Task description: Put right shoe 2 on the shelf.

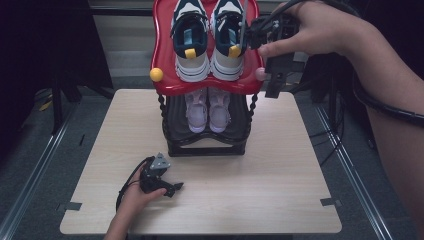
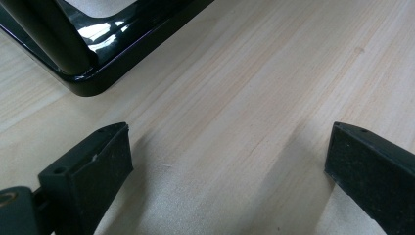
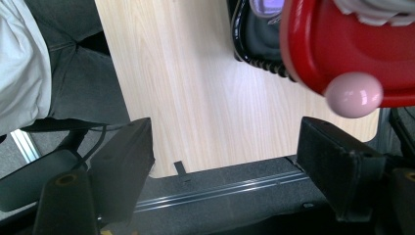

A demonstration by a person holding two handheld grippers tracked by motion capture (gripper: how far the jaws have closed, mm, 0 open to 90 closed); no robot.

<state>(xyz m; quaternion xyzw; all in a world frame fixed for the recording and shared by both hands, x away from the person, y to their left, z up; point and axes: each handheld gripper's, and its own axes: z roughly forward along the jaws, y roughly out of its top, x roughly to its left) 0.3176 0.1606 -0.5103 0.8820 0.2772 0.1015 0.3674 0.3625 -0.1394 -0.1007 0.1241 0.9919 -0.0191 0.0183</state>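
High view: right gripper (image 1: 272,75) is held open beside red shelf (image 1: 162,55) with sneakers (image 1: 209,37); left gripper (image 1: 167,187) is seen open over table (image 2: 254,88) in left gripper view.

- The pale wooden worktop (image 1: 280,165) carries a two-tier shoe rack.
- A small pink pair (image 1: 207,110) sits on the black lower shelf (image 1: 175,120).
- A yellow knob (image 1: 156,75) marks the rack's left front corner.
- Grey floor (image 1: 30,150) with metal rails surrounds the worktop.

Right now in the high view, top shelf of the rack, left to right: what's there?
Yellow knob → left sneaker → right sneaker → pink knob → right claw, open, beside the red shelf.
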